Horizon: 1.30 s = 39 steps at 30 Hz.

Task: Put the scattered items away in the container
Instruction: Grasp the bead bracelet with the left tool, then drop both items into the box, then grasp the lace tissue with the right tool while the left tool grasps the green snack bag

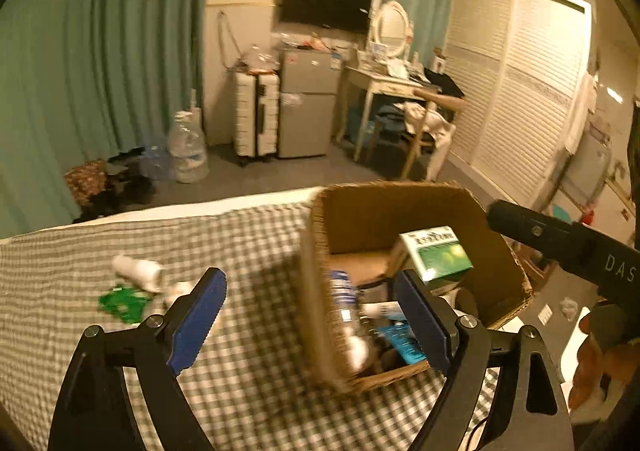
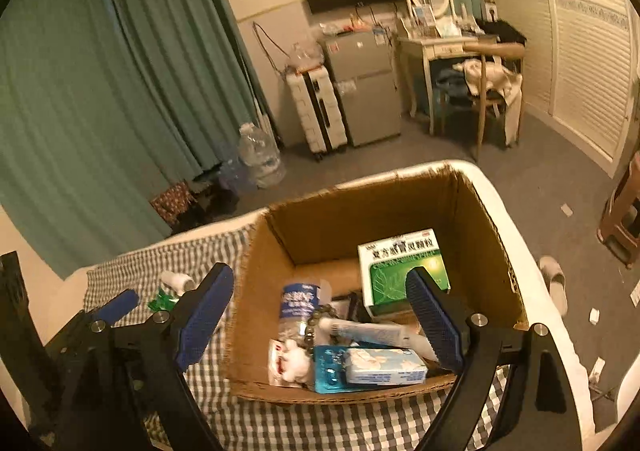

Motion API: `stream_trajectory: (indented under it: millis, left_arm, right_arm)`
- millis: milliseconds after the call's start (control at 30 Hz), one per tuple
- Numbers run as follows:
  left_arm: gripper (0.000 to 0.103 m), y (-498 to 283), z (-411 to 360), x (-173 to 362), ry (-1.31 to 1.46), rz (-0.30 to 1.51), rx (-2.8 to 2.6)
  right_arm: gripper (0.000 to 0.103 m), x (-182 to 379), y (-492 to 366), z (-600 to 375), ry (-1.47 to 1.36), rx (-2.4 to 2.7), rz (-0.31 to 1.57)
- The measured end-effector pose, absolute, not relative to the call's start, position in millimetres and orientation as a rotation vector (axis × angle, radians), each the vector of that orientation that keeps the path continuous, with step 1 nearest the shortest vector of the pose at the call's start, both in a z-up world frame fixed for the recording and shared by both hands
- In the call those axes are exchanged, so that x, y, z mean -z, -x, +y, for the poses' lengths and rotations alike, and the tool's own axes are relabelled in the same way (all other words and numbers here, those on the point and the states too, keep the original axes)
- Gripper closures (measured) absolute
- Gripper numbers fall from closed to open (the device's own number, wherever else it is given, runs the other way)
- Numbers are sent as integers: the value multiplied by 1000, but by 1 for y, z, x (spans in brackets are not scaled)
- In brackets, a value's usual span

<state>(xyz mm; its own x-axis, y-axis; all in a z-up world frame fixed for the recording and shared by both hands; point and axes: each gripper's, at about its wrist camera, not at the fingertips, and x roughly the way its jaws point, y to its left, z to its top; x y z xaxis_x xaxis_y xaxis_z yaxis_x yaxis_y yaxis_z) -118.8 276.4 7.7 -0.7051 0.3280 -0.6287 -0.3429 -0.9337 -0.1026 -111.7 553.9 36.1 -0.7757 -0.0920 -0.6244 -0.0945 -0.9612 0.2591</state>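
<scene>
An open cardboard box [image 1: 400,207] [image 2: 352,215] stands on the checked bedspread. It holds a green and white medicine box [image 2: 400,265], a plastic bottle [image 2: 298,301], a white tube [image 2: 368,331], a tissue pack [image 2: 384,367] and other small items. A white bottle [image 1: 138,269] [image 2: 176,280] and a green packet [image 1: 124,303] [image 2: 162,299] lie on the bedspread left of the box. My left gripper [image 1: 310,319] is open and empty, straddling the box's left wall. My right gripper [image 2: 320,315] is open and empty above the box.
The bed [image 1: 60,271] ends just beyond the box. Past it lie grey floor, a water jug [image 1: 188,149], a suitcase [image 1: 256,115], a small fridge [image 1: 306,107], a desk with a chair [image 1: 420,131]. Slippers [image 2: 554,279] lie right of the bed.
</scene>
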Motion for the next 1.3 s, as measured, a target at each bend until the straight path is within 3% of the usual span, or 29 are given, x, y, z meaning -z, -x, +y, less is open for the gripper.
stream_trajectory:
  millis: [233,467,667,900,1067,1300]
  left_arm:
    - [2,98,186,-45,917,35,-2811]
    - [0,81,114,-53,930,61,-2973]
    - [0,81,79,-5,1042,27,-3004]
    - [0,105,67,76,1206,-48,-2955]
    - [0,128,65,116,1283,-107,-2930]
    - [0,175,76,150,1275,-37,-2896]
  right_arm:
    - [14,-66,81,502,988,-3014,198]
    - [14,-82,63,446,927,-3160,73]
    - [14,-56,72,405,1033,-3264,176]
    - [14,18,103,348,1245,-3203,-69]
    - [14,63,142,325,1342,-3121,-21]
    - [14,108,199,320,1410,-3038,49]
